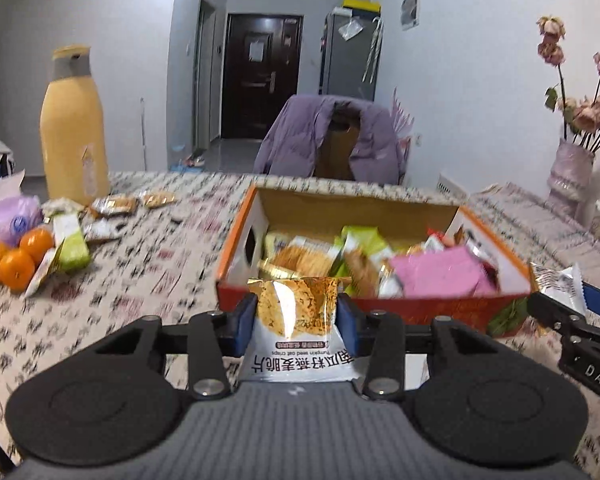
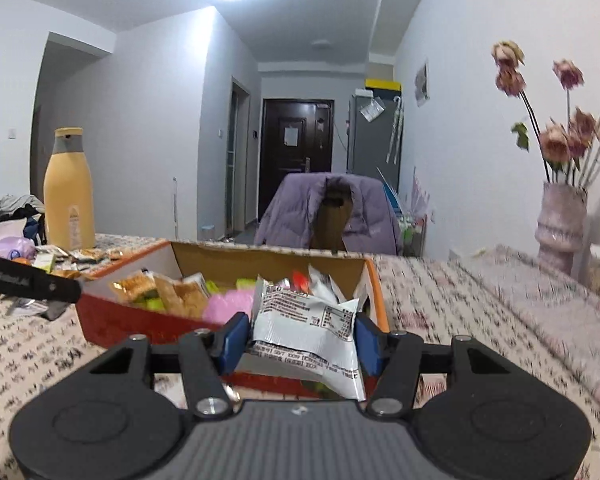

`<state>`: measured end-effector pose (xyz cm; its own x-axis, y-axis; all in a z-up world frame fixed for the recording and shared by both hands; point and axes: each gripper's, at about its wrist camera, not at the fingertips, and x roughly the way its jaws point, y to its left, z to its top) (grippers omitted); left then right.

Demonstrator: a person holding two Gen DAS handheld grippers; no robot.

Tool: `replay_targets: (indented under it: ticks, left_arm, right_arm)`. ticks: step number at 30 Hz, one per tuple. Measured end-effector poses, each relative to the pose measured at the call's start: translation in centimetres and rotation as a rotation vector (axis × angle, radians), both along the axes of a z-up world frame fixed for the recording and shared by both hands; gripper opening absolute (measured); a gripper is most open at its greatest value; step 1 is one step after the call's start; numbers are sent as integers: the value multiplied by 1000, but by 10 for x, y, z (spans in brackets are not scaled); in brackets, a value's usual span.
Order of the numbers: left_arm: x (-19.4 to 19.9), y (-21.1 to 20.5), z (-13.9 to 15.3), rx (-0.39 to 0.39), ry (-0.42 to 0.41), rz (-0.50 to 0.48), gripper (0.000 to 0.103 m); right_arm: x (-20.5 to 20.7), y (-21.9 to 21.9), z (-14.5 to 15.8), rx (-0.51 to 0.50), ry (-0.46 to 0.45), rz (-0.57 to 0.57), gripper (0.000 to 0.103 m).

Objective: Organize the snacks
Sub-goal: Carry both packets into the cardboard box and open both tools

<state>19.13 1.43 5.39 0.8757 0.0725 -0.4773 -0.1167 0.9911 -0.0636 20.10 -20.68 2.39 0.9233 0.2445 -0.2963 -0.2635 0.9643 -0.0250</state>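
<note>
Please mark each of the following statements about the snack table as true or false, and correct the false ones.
1. The left gripper holds an oat crisps packet. True.
2. The right gripper is empty. False: a white packet sits between its fingers.
3. The orange box is empty. False: it already holds many snack packets.
4. Three oranges lie on the table, outside the box. True.
5. The tall yellow bottle lies on its side. False: it stands upright on the table.
6. A purple jacket hangs over the chair behind the table. True.
</note>
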Motion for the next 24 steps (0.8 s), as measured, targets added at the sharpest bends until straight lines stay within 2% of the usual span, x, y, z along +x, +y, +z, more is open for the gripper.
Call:
replay_targets:
  ticks: [12,18,24]
  left_arm:
    - [44,-10,24,-7,-81,-10,43]
    - [76,-8,27,-14,-91,16,43]
    - [109,-8,17,11,-64,43,43]
  right_arm:
    - [53,27,35,-14,-26,30,56]
    - [85,41,38,-32,-16,35,56]
    - [115,54,29,-61,21,28,56]
